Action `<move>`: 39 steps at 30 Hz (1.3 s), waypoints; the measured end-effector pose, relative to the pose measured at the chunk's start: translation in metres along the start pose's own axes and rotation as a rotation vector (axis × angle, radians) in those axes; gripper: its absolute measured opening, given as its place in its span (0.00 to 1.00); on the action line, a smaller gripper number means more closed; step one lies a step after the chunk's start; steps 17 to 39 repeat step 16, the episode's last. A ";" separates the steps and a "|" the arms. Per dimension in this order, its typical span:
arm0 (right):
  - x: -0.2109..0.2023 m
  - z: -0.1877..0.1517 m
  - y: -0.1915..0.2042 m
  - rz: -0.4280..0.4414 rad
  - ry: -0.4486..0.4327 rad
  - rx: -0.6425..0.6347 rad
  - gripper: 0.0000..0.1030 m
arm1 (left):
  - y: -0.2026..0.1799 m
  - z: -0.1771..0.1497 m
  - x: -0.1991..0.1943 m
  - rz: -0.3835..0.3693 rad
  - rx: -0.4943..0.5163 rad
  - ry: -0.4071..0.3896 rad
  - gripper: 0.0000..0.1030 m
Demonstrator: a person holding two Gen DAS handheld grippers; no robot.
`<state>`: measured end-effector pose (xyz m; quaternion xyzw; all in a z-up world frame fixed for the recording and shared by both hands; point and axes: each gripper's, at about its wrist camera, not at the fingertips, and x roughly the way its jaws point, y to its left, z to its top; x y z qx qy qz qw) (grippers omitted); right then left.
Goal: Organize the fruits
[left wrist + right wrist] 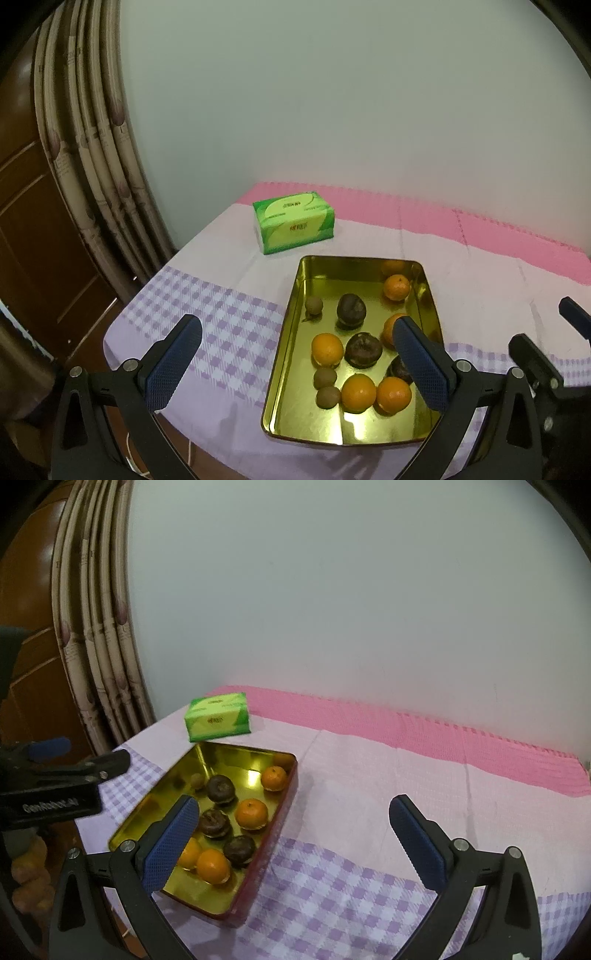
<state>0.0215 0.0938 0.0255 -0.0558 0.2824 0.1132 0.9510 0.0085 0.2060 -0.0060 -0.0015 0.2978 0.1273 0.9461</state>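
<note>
Gold tray [291, 314] on the cloth-covered counter [229, 280] holds oranges [327, 349], dark fruits [351, 309] and kiwis [314, 305]. Left gripper [297, 363] and right gripper [295, 843]: jaws spread, empty. Left gripper body reads "GenRobot.AI" [50, 805]. Green tissue pack [293, 221] print is illegible.

Surface: table [229, 240] under pale lilac cloth [354, 775], purple-check band along the near edge | far strip: pink mat [424, 727] against the wall | on cloth: green tissue pack [293, 221] at the far left; gold tray [286, 332] with red outer wall just in front of it, apart.
</note>
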 end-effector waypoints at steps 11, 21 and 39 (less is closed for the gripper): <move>0.057 -0.040 -0.138 -0.164 0.250 0.047 0.99 | 0.004 -0.020 -0.005 0.052 0.055 0.018 0.99; 0.077 -0.064 -0.205 -0.252 0.369 0.075 0.99 | 0.007 -0.030 -0.011 0.035 0.060 0.052 0.99; 0.077 -0.064 -0.205 -0.252 0.369 0.075 0.99 | 0.007 -0.030 -0.011 0.035 0.060 0.052 0.99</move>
